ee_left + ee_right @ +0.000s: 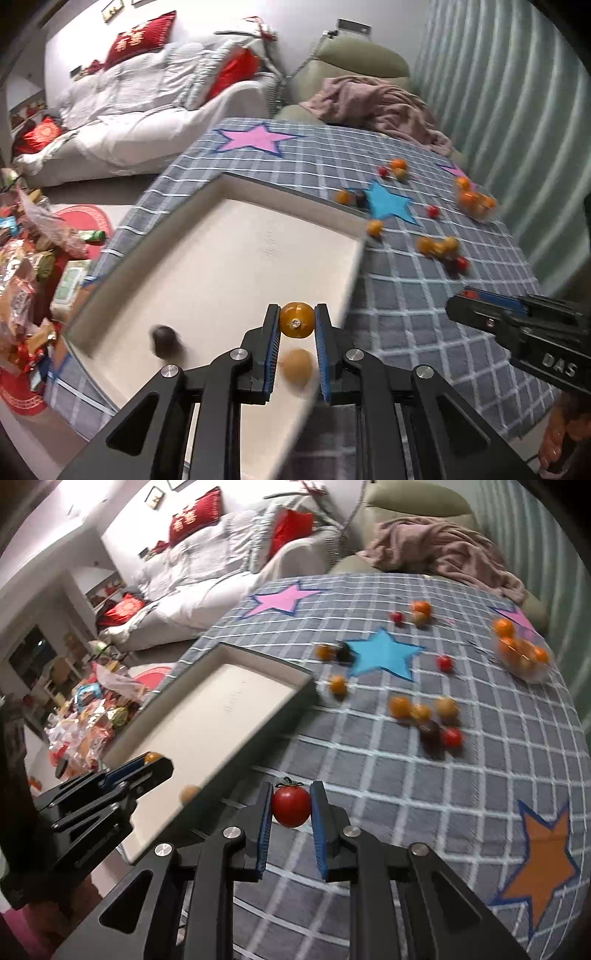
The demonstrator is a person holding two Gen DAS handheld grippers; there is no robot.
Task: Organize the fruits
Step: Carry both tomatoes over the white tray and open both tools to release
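Note:
My left gripper (296,320) is shut on an orange cherry tomato (296,319) and holds it above the white tray (229,236). An orange fruit (297,367) and a dark fruit (164,340) lie in the tray below. My right gripper (291,805) is shut on a red cherry tomato (291,806) above the grey checked cloth (388,775), just right of the tray (221,709). The left gripper also shows in the right wrist view (147,760), over the tray's near corner. Several orange, red and dark fruits (424,716) are scattered on the cloth.
A clear bowl of orange fruits (521,651) stands at the far right of the cloth. A white sofa (140,110) and a green armchair with a pink blanket (373,99) stand behind. Snack packets (26,280) are piled at the left.

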